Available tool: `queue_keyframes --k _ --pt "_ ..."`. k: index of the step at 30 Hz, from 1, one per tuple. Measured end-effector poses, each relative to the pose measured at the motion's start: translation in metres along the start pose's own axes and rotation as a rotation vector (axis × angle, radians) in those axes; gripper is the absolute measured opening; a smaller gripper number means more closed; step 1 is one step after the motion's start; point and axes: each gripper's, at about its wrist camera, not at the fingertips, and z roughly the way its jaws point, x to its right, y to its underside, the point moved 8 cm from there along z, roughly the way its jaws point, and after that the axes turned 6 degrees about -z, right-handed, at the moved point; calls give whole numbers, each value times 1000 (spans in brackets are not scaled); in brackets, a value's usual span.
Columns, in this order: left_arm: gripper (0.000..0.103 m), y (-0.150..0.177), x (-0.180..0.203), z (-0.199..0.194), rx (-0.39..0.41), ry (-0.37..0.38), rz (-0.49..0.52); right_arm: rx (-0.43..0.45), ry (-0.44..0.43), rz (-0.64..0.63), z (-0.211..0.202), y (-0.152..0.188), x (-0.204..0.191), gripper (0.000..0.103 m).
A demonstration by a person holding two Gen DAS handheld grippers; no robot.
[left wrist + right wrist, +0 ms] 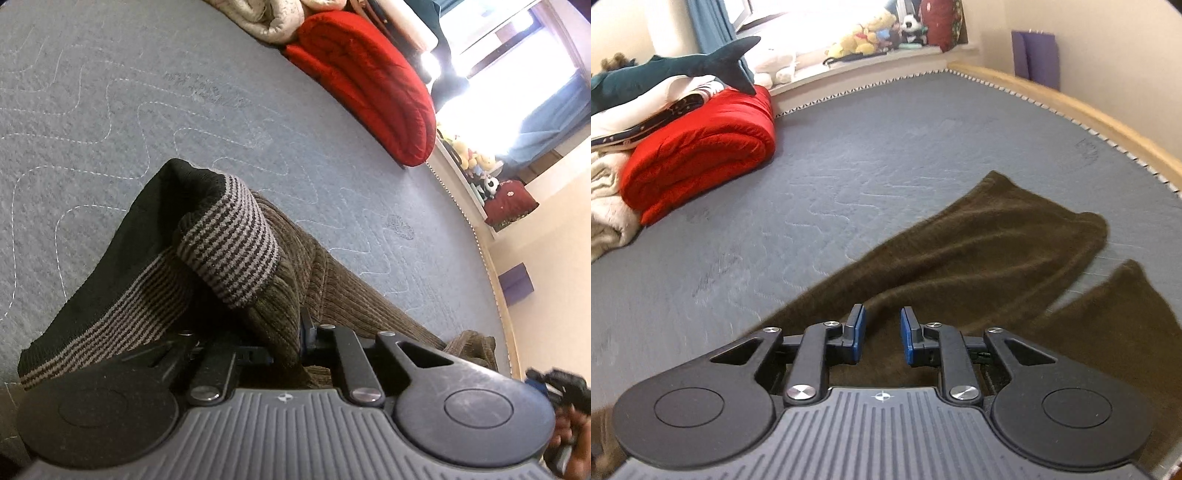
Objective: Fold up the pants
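So I'm right at the start of folding here, basically the grab phase. My left gripper [291, 343] is clamped on the waist end of the pants [280, 266], with brown ribbed fabric bunched between the pads and the striped waistband [229, 240] flopped over in front of it. The right gripper [882, 332] has its blue pads apart with nothing pinched; it hovers over the brown cloth where the legs start. The pants lie spread on the grey mattress [849, 155], both legs fanning toward the wooden bed edge [1071, 107].

Next move, I reckon: the right one needs to come down and bite the fabric beside it, so both ends can be lifted and one leg laid over the other. Thick knit, so a shallow pinch could slip.

Left view shows the waistband and the grip, but hardly any leg. Right view shows the two legs and the gap between them, and no waistband. Both catch the red quilt [701, 147].
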Motion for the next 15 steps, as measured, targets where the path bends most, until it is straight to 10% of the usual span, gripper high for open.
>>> queue_keyframes --k 15 --pt "12 0 1 7 4 -20 32 -226 90 179 167 -42 9 52"
